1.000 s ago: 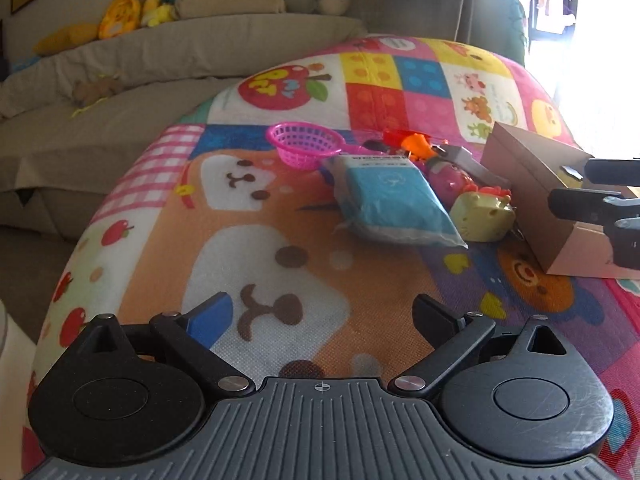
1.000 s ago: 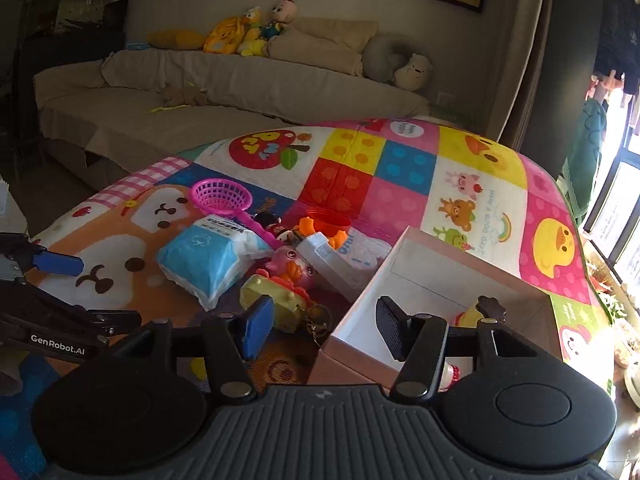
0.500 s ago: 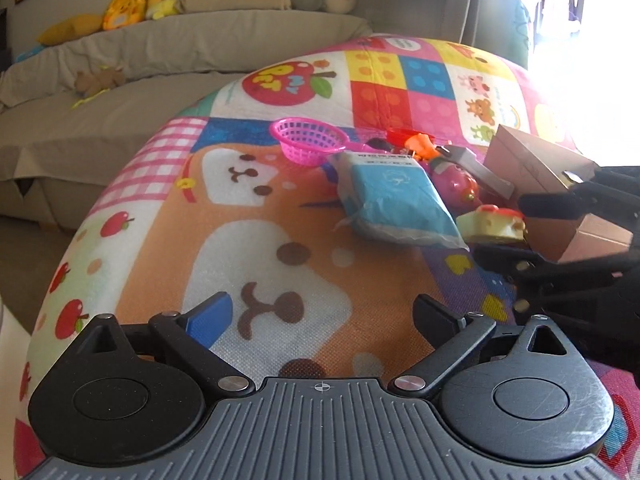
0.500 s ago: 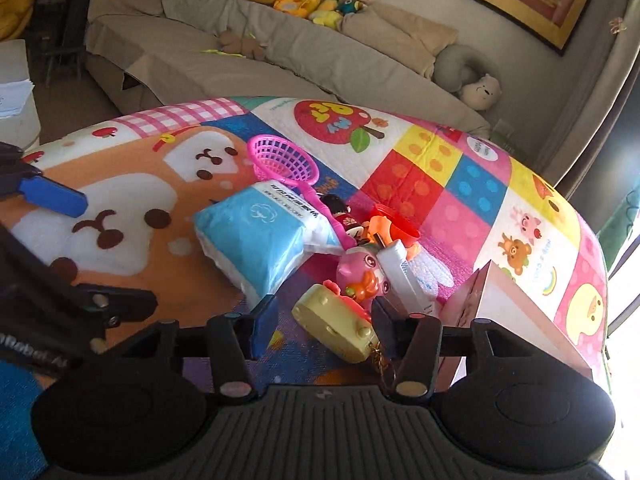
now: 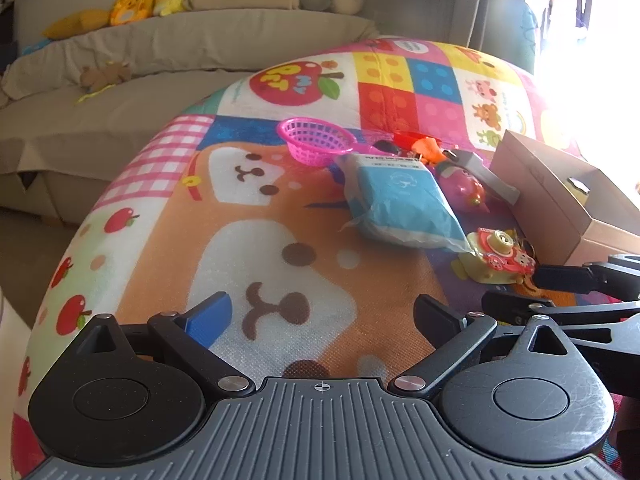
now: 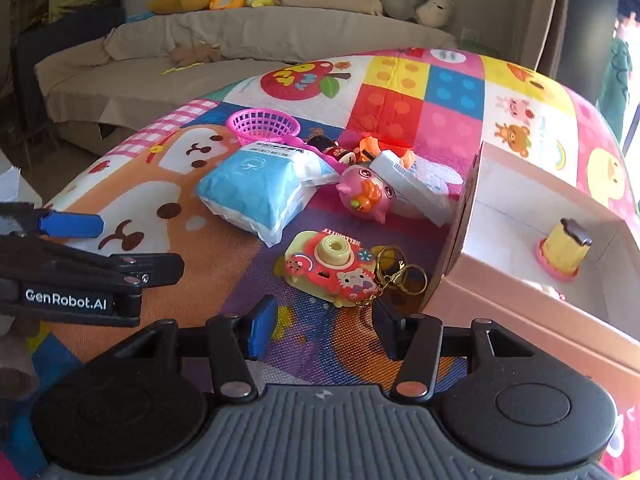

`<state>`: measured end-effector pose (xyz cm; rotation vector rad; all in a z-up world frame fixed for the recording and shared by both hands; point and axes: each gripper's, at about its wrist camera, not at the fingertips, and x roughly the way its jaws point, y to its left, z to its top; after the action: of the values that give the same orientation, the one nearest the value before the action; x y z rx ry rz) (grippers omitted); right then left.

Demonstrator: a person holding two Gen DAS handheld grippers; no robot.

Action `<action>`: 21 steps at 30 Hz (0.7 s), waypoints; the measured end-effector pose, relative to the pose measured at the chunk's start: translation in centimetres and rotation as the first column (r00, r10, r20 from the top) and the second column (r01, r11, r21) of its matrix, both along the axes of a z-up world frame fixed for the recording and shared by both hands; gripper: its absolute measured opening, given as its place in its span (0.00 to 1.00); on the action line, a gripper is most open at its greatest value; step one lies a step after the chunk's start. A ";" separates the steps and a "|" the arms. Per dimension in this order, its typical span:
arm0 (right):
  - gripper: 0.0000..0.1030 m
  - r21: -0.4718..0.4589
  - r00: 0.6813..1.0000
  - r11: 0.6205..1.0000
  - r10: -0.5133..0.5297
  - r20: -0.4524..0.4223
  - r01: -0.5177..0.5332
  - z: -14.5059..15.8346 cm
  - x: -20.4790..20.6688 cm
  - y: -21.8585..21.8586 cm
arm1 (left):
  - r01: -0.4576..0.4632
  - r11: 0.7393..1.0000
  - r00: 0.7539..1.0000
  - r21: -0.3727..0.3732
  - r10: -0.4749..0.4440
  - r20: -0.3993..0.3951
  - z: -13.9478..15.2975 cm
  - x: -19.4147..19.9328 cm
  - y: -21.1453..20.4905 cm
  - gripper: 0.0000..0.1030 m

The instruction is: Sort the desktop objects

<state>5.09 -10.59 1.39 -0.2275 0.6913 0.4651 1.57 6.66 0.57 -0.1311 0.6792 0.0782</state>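
Observation:
A yellow and red toy camera (image 6: 332,270) with a gold keyring lies on the play mat just ahead of my right gripper (image 6: 326,330), which is open and empty; the camera also shows in the left wrist view (image 5: 498,258). A blue tissue pack (image 6: 256,192), a pink pig toy (image 6: 366,196), a pink mesh basket (image 6: 262,126) and orange toys (image 6: 372,148) lie further back. A cardboard box (image 6: 520,208) on the right holds a yellow pudding toy (image 6: 564,250). My left gripper (image 5: 322,316) is open and empty over the bear print, left of the pile.
A white flat case (image 6: 412,186) leans by the pig toy. A beige sofa (image 5: 140,80) with plush toys stands behind the mat. Bright window light washes out the right side in the left wrist view. The mat's left edge (image 5: 60,264) drops to the floor.
My right gripper has swung left from over the box and come down low behind the toy camera. The left gripper has barely moved.

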 end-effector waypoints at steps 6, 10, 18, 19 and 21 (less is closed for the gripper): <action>0.60 0.047 0.996 0.995 -0.084 -0.013 0.084 -0.6 2.0 0.3 | -0.006 1.000 1.000 -0.006 0.006 0.000 0.0 0.1 0.2 0.98; 0.48 0.027 0.998 0.998 -0.059 0.000 0.059 -0.1 0.9 -0.3 | -0.006 1.000 1.000 -0.005 0.006 0.000 0.0 0.1 0.2 0.98; 0.33 -0.009 0.999 0.999 -0.044 0.002 0.044 0.1 -4.8 -6.4 | -0.006 1.000 1.000 0.004 0.006 -0.003 -0.1 0.1 0.2 0.98; 0.33 -0.029 0.997 0.997 -0.077 0.025 0.078 0.1 -5.4 -7.4 | -0.007 1.000 1.000 0.008 0.007 -0.005 -0.1 0.2 0.2 0.98; 0.33 -0.035 0.989 0.989 -0.145 0.033 0.146 0.0 -5.9 -9.3 | -0.009 1.000 1.000 0.019 0.009 -0.009 -0.1 0.2 0.1 0.98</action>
<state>-0.85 -19.87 1.43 -0.2174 0.6820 0.3091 1.79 6.71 0.46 -0.1151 0.6872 0.0938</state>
